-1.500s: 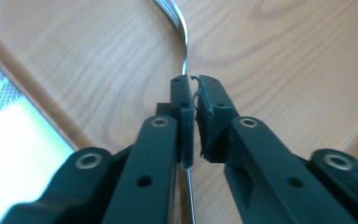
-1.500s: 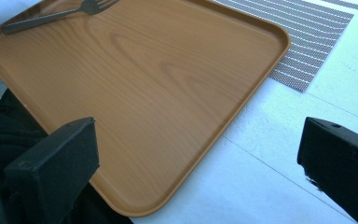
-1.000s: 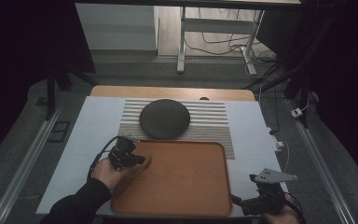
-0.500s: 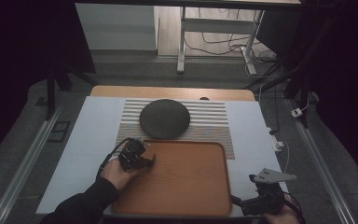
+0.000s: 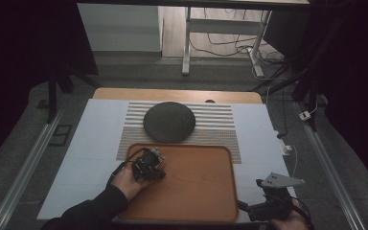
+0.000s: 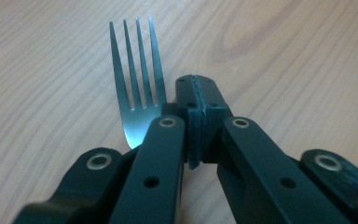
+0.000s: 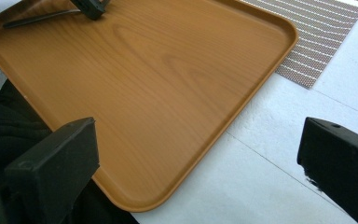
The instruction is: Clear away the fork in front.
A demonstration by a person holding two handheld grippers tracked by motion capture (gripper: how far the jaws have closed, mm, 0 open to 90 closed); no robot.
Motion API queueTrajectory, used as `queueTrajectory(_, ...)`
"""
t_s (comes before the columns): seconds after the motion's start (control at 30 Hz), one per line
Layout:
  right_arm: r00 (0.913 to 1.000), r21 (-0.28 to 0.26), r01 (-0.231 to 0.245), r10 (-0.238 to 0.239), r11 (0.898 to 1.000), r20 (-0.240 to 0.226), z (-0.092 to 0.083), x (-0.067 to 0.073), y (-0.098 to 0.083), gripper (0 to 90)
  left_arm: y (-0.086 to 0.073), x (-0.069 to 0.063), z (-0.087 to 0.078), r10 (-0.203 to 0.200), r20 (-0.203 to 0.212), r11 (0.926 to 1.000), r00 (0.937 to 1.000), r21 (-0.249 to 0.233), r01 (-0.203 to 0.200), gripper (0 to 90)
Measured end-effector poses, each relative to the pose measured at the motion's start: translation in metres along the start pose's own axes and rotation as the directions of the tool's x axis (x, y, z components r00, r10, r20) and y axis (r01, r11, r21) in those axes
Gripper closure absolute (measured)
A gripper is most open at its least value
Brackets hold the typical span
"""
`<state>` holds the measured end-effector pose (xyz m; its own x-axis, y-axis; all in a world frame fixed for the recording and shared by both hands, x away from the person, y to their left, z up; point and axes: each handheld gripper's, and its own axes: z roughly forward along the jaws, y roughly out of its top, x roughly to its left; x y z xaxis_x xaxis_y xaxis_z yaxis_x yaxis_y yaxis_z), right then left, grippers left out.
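**Holding a fork low over the wooden tray**

Spanning the middle of the scene: white counter (image 5: pixel 91 143), with a striped placemat (image 5: pixel 220 125) on its far half and a round dark plate (image 5: pixel 168 121) resting on that mat. Lying nearer on the counter, its far edge overlapping the mat: wooden tray (image 5: pixel 196 184), bare wood across most of its surface.

Reaching in over the tray's near-left part: left gripper (image 5: pixel 155 160), jaws clenched, pads pressed together at the tips in the left gripper view. Gripped low alongside them: metal fork (image 6: pixel 137 93), tines pointing away from the camera, close above the tray's wood grain; handle hidden behind the jaws there, seen as a thin dark bar at the tray's far corner in the right gripper view.

Resting off the tray's near-right corner, over the white counter: right gripper (image 5: pixel 249 211), jaws released, standing wide apart with nothing between them.
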<state>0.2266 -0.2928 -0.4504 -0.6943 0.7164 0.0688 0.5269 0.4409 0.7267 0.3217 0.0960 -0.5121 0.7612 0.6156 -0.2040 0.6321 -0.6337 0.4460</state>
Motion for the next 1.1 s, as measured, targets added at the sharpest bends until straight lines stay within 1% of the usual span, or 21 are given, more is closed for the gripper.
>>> queueTrajectory(0.03, 1.0, 0.0, -0.001, 0.001, 1.0, 0.0, 0.0, 0.0, 0.0, 0.0, 0.0, 0.001, -0.001, -0.007, -0.011, 1.0, 0.9999, 0.001, 0.007, 88.4)
queueTrajectory(0.1, 1.0, 0.002, -0.003, 0.003, 1.0, 0.0, 0.0, 0.0, 0.0, 0.0, -0.002, 0.006, -0.002, -0.033, -0.015, 0.9994, 0.9993, -0.007, 0.033, 88.4)
queueTrajectory(0.23, 1.0, 0.004, -0.002, 0.002, 1.0, 0.002, 0.0, 0.0, 0.0, 0.0, -0.006, 0.018, -0.007, -0.075, -0.046, 0.9972, 0.9962, -0.008, 0.075, 88.4)
queueTrajectory(0.33, 1.0, 0.003, -0.002, 0.002, 1.0, -0.003, 0.0, 0.0, 0.0, 0.0, -0.01, 0.029, -0.012, -0.111, -0.059, 0.9938, 0.9921, -0.008, 0.111, 88.4)
queueTrajectory(0.47, 1.0, 0.005, -0.002, 0.002, 1.0, -0.004, 0.0, 0.0, 0.0, 0.0, -0.016, 0.042, -0.018, -0.157, -0.076, 0.9876, 0.9846, -0.013, 0.157, 88.3)
queueTrajectory(0.6, 1.0, 0.006, -0.004, 0.004, 1.0, -0.004, 0.0, 0.0, 0.0, 0.0, -0.023, 0.054, -0.023, -0.198, -0.078, 0.9801, 0.977, -0.018, 0.198, 88.3)
queueTrajectory(0.77, 1.0, 0.005, -0.005, 0.005, 1.0, -0.004, 0.001, -0.001, 0.0, 0.0, -0.029, 0.063, -0.027, -0.225, -0.078, 0.9743, 0.9712, -0.021, 0.224, 88.3)
queueTrajectory(0.87, 0.9999, 0.008, -0.007, 0.007, 1.0, -0.008, 0.001, -0.001, 0.0, 0.0, -0.031, 0.066, -0.029, -0.239, -0.08, 0.9709, 0.9676, -0.023, 0.238, 88.1)
queueTrajectory(0.97, 0.9999, 0.008, -0.008, 0.008, 1.0, -0.008, 0.001, -0.001, 0.0, 0.0, -0.032, 0.067, -0.03, -0.245, -0.085, 0.9696, 0.9659, -0.026, 0.243, 87.0)
queueTrajectory(1.07, 0.9999, 0.006, -0.009, 0.009, 1.0, -0.006, 0.0, -0.001, 0.0, 0.0, -0.032, 0.067, -0.032, -0.25, -0.097, 0.9681, 0.9633, -0.039, 0.247, 83.3)
queueTrajectory(1.1, 0.9999, 0.006, -0.011, 0.011, 1.0, -0.006, 0.0, -0.001, 0.0, 0.0, -0.033, 0.067, -0.034, -0.249, -0.095, 0.9682, 0.9638, -0.049, 0.245, 81.4)
